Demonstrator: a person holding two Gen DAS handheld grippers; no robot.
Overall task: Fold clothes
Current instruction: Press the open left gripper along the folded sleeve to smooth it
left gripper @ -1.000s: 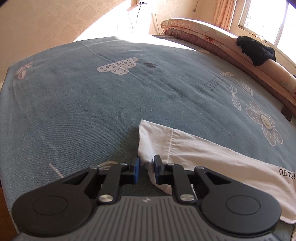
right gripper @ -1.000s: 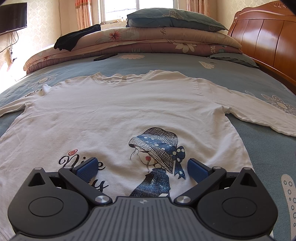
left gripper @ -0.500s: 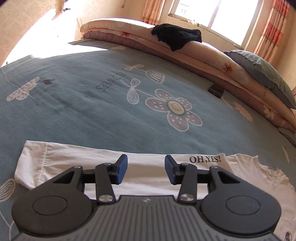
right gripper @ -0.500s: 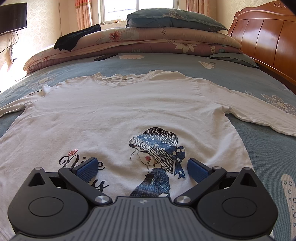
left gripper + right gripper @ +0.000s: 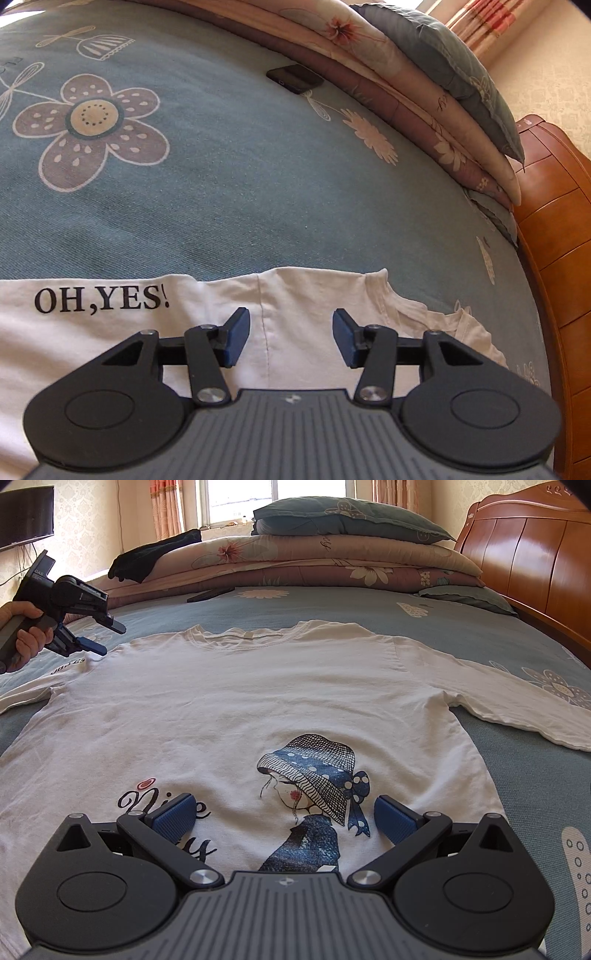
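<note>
White shirt (image 5: 240,701) flat on bed (image 5: 424,627); right claw (image 5: 284,819) open above hem.

Both grippers (image 5: 291,338) (image 5: 284,821) open, empty.

Shirt (image 5: 258,686) flat on bed (image 5: 332,602)

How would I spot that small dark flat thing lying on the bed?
Start at the stack of folded quilts along the far side of the bed. Just in front of its lowest layer, on the blue flowered bedspread, lies the flat black slab, beyond the white shirt's collar. It is the only hard, dark item there.
</note>
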